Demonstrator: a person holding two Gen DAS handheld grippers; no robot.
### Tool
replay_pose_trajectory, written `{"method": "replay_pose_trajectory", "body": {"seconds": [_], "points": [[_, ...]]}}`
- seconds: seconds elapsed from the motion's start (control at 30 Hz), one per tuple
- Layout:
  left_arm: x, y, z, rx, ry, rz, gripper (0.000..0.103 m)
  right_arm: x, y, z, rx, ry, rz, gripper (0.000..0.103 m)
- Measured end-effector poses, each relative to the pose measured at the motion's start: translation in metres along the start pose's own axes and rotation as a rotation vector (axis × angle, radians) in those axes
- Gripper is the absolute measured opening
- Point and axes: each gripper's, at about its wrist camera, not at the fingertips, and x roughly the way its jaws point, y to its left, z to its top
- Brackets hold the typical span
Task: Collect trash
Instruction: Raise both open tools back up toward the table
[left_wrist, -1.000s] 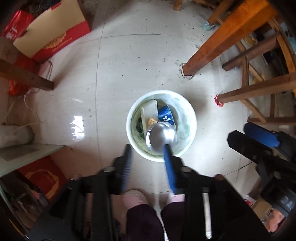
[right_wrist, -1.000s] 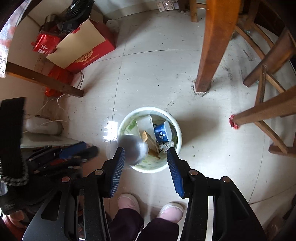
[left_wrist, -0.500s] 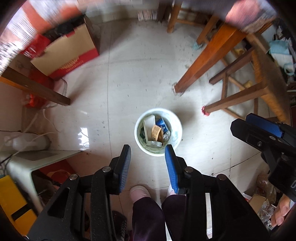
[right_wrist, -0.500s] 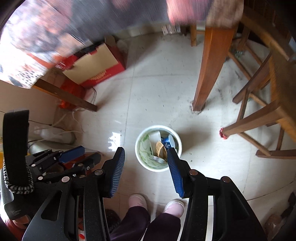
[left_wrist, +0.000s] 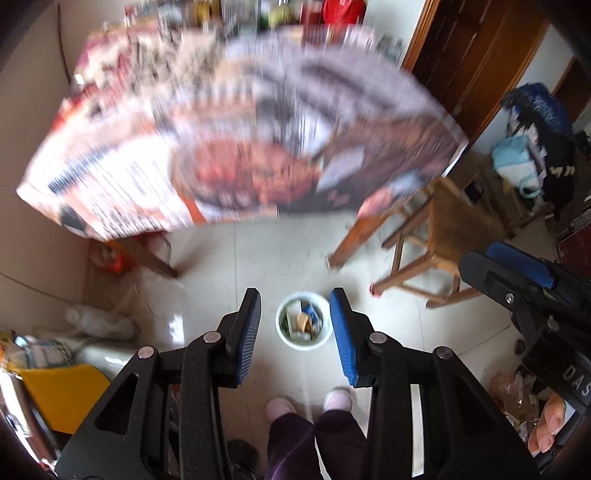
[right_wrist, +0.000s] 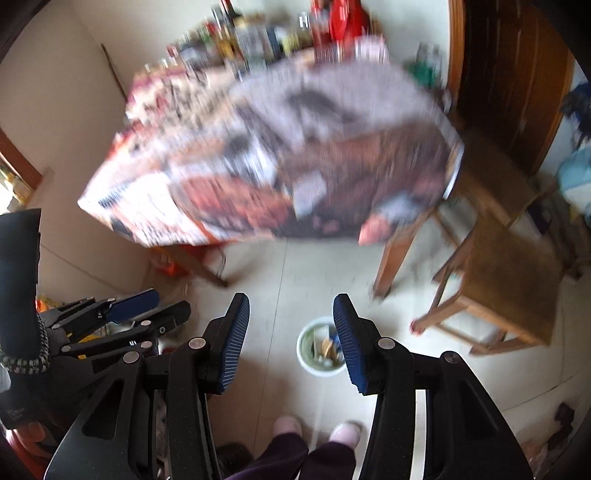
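A white trash bin (left_wrist: 303, 345) stands on the tiled floor far below, holding a white carton, a blue cup and brown scraps (left_wrist: 306, 321). My left gripper (left_wrist: 295, 299) hangs high above it, open, with nothing between its blue pads. In the right wrist view the bin (right_wrist: 317, 369) sits low and slightly right, partly behind the right finger. My right gripper (right_wrist: 291, 301) is open and empty too. Each gripper shows in the other's view: the right one (left_wrist: 517, 273) at the right edge, the left one (right_wrist: 122, 314) at the left.
A table under a blurred patterned cloth (left_wrist: 240, 147) fills the upper half, with bottles and jars crowded at its far side. A wooden chair (left_wrist: 454, 221) stands right of the bin. The person's pink slippers (left_wrist: 280, 408) are just below it. A yellow object (left_wrist: 62, 387) lies at the lower left.
Both grippers have risen far above the bin and tilted up, bringing the tabletop into view. A round silver thing seen over the bin a second ago dropped inside.
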Motion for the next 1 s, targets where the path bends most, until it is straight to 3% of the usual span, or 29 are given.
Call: {"method": "replay_pose_trajectory", "body": {"seconds": [0.27, 0.5, 0.57, 0.7, 0.77, 0.83, 0.9, 1.0], "points": [[-0.141, 0.005, 0.020, 0.034, -0.246, -0.022, 0.044, -0.110, 0.035, 0.026, 0.022, -0.202, -0.013, 0.044], [-0.227, 0.013, 0.025, 0.086, -0.442, -0.030, 0.050, -0.173, 0.070, 0.037, -0.026, -0.374, -0.071, 0.044], [-0.241, 0.015, 0.023, 0.086, -0.492, -0.039, 0.056, -0.184, 0.076, 0.038, -0.032, -0.419, -0.077, 0.048], [-0.259, 0.020, 0.027, 0.073, -0.547, -0.061, 0.066, -0.197, 0.084, 0.043, -0.043, -0.497, -0.102, 0.076], [-0.262, 0.020, 0.031, 0.079, -0.555, -0.065, 0.071, -0.198, 0.082, 0.050, -0.040, -0.513, -0.109, 0.082], [-0.264, 0.021, 0.037, 0.082, -0.571, -0.044, 0.088, -0.200, 0.078, 0.056, -0.033, -0.526, -0.105, 0.085], [-0.263, 0.021, 0.043, 0.070, -0.597, -0.013, 0.094, -0.198, 0.071, 0.066, -0.029, -0.532, -0.095, 0.086], [-0.254, 0.021, 0.061, 0.048, -0.592, -0.001, 0.094, -0.189, 0.058, 0.083, -0.032, -0.533, -0.086, 0.086]]}}
